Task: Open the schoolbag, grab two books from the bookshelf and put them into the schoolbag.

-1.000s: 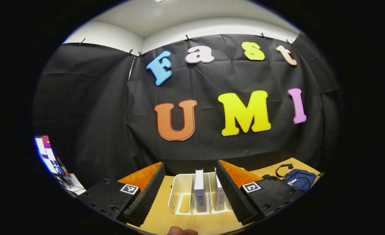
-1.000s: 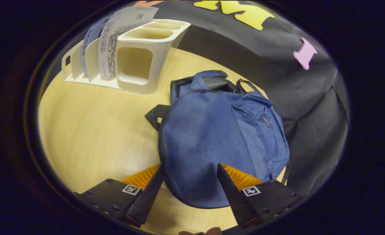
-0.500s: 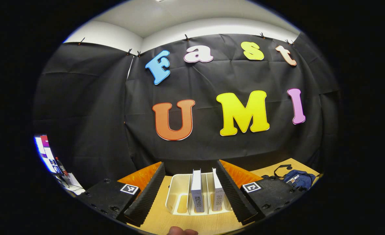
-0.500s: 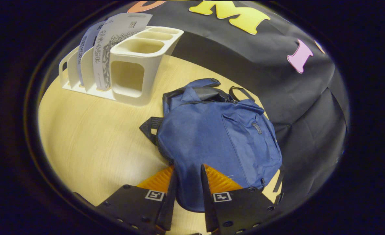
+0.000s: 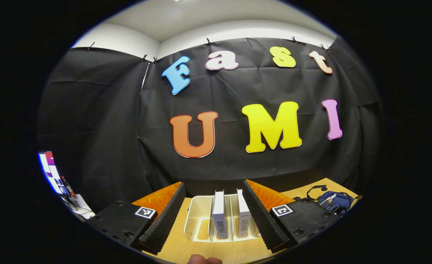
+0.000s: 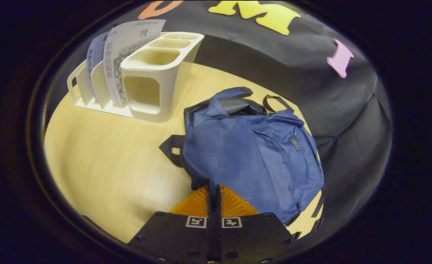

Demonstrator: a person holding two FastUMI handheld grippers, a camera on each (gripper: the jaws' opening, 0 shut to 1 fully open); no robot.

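Now the right gripper (image 6: pixel 213 190) is pinching the blue fabric schoolbag's (image 6: pixel 252 154) near edge (jaws pressed together); opening is underway. The left gripper (image 5: pixel 214 209), jaws spread, is facing two white upright books (image 5: pixel 219 216).

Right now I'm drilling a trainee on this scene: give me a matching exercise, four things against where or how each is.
Things:
1. right claw
2. left claw
3. schoolbag
4. two books

States:
A. upright in the white bookshelf
B. open, apart from the books
C. lying flat on the wooden table
D. closed on the bag's near edge

Pairs: 1-D, 2-B, 3-C, 4-A
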